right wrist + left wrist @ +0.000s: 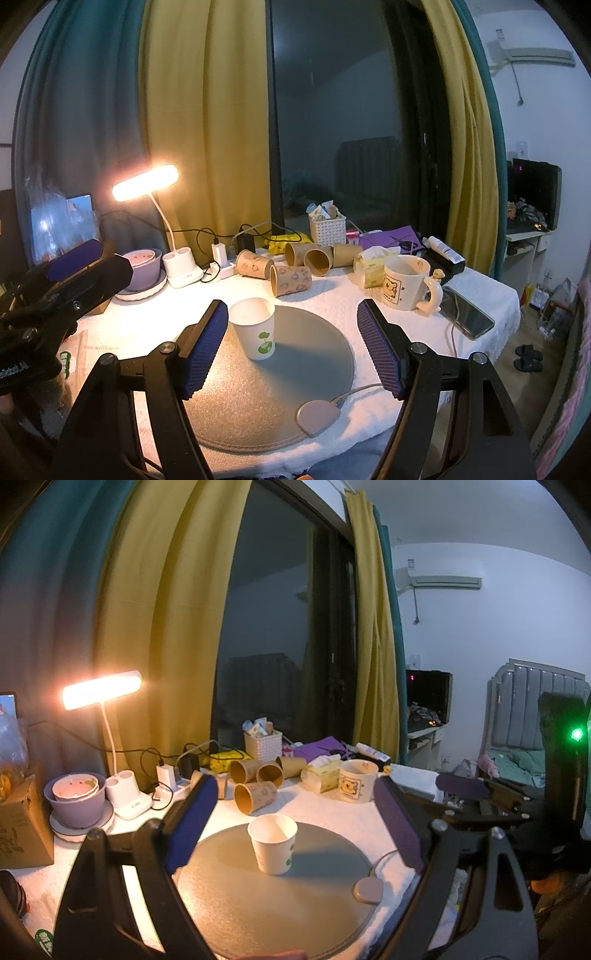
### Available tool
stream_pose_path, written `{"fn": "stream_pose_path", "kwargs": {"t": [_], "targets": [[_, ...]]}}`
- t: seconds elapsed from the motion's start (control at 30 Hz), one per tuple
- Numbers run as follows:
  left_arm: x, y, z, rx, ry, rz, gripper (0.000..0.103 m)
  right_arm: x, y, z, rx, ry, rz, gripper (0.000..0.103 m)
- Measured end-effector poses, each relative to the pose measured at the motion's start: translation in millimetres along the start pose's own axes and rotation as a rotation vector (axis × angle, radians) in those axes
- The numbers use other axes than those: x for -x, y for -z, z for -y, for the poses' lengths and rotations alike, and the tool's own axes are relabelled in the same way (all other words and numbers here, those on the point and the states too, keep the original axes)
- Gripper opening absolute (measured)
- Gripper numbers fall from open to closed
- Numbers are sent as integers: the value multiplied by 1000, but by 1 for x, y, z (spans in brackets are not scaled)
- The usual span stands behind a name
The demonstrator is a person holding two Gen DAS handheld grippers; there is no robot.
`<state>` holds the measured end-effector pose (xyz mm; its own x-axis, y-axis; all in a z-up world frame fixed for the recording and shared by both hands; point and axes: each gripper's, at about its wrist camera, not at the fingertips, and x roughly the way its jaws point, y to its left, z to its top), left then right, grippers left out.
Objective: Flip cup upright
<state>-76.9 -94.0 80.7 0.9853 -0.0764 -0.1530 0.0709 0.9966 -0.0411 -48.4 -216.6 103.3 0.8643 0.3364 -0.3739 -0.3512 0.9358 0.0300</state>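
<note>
Cup (255,328) upright on mat (317,354), frame centre | right gripper (291,347) nearer, jaws wide | left gripper (295,830) jaws wide, empty

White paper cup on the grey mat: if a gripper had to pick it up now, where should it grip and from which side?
Grip the white paper cup across its side wall, coming in level from the front. It stands upright, mouth up, on the grey mat, and its round tapered wall suits the open right gripper.

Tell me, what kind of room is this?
Most likely a bedroom with a cluttered desk: a grey padded headboard over green bedding, a white wall air conditioner, and a lit white desk lamp by yellow curtains.
</note>
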Motion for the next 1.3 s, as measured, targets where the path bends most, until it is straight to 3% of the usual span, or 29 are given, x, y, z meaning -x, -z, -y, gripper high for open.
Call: {"fn": "stream_pose_path", "kwargs": {"t": [1.3], "targets": [[-2, 3, -3, 14, -3, -2, 87, -5, 4, -4, 9, -7, -15, 75]]}}
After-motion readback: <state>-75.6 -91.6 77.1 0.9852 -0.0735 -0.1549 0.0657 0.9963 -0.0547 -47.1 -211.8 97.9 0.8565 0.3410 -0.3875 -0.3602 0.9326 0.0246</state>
